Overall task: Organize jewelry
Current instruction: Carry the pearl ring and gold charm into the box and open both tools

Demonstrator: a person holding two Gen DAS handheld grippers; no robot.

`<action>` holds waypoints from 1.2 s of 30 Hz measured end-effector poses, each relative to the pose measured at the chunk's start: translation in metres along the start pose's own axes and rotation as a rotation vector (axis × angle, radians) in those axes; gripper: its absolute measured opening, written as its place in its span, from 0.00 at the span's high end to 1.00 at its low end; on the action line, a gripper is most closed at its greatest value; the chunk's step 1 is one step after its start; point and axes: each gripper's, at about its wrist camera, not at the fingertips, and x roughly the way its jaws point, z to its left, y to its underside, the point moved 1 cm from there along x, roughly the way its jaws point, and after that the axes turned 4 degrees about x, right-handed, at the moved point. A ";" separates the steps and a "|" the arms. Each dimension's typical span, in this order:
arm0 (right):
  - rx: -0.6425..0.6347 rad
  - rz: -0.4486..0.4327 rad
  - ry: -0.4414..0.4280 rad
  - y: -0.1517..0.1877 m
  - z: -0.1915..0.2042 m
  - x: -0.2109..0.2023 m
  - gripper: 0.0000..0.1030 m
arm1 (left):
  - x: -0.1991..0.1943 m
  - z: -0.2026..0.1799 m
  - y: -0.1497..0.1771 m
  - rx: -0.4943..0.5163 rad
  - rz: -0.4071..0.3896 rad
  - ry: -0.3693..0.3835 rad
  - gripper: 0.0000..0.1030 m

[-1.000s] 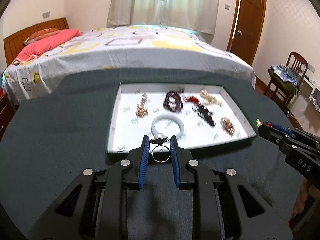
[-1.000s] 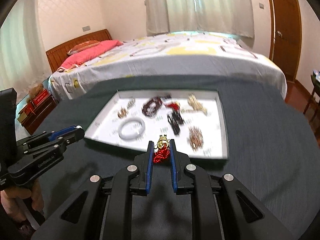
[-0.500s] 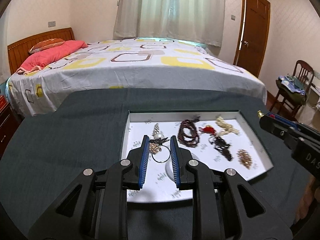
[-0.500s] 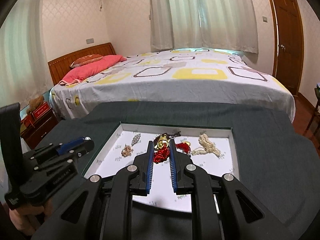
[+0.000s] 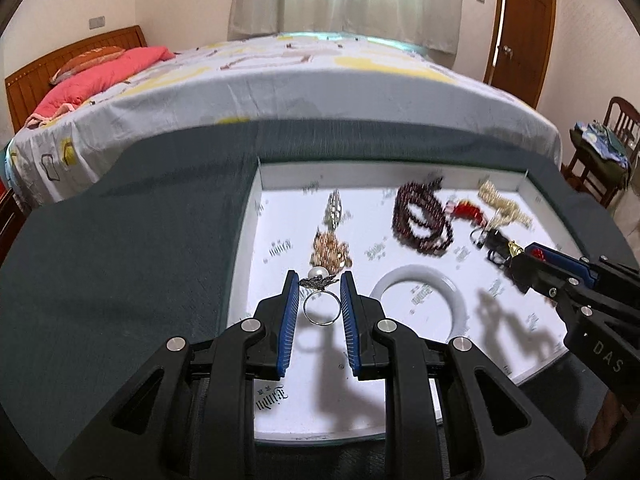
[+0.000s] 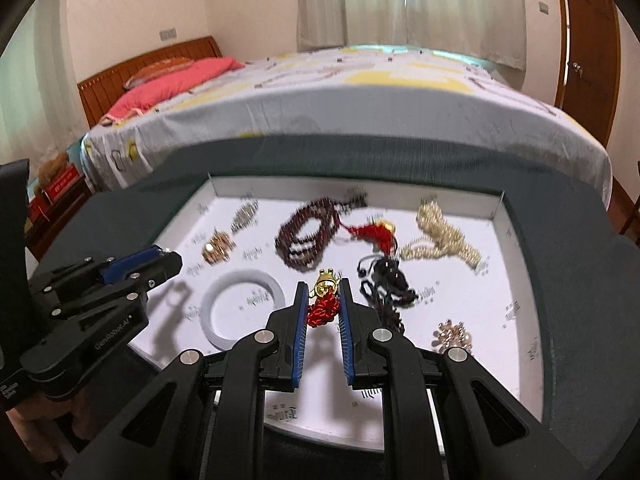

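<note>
Two grippers hold jewelry over a white tray on a dark cloth-covered table.

A bed (image 5: pixel 280 80) with a pink pillow (image 5: pixel 100 76) stands behind the table (image 5: pixel 120 240). The tray (image 5: pixel 256 200) holds a white bangle (image 5: pixel 456 296), a dark bead bracelet (image 5: pixel 420 216), a cream bead strand (image 6: pixel 444 232), a black cord piece (image 6: pixel 384 276) and small gold pieces. The left gripper (image 5: pixel 320 284), over the tray's near left part, has its fingers clamped on a silver ring (image 5: pixel 320 308) with a pearl. The right gripper (image 6: pixel 324 288), over the tray's middle beside the bangle, has its fingers clamped on a red tassel charm (image 6: pixel 322 304) with a gold top.
</note>
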 end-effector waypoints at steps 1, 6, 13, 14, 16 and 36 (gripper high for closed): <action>0.002 0.008 0.001 0.001 -0.001 0.003 0.85 | 0.002 0.001 0.002 -0.002 0.008 0.002 0.80; -0.003 0.038 0.002 0.006 -0.001 0.012 0.85 | 0.009 0.002 0.009 0.001 0.041 0.001 0.80; -0.005 0.072 0.006 0.012 -0.001 0.020 0.85 | 0.013 0.002 0.007 0.018 0.063 -0.002 0.79; -0.005 0.075 0.006 0.011 -0.001 0.021 0.85 | 0.013 0.002 0.007 0.016 0.066 -0.002 0.79; -0.005 0.079 0.008 0.012 -0.001 0.022 0.85 | 0.014 0.003 0.007 0.015 0.072 -0.009 0.79; 0.010 0.092 0.025 0.014 -0.006 0.027 0.65 | 0.014 -0.004 0.008 0.042 0.071 -0.015 0.56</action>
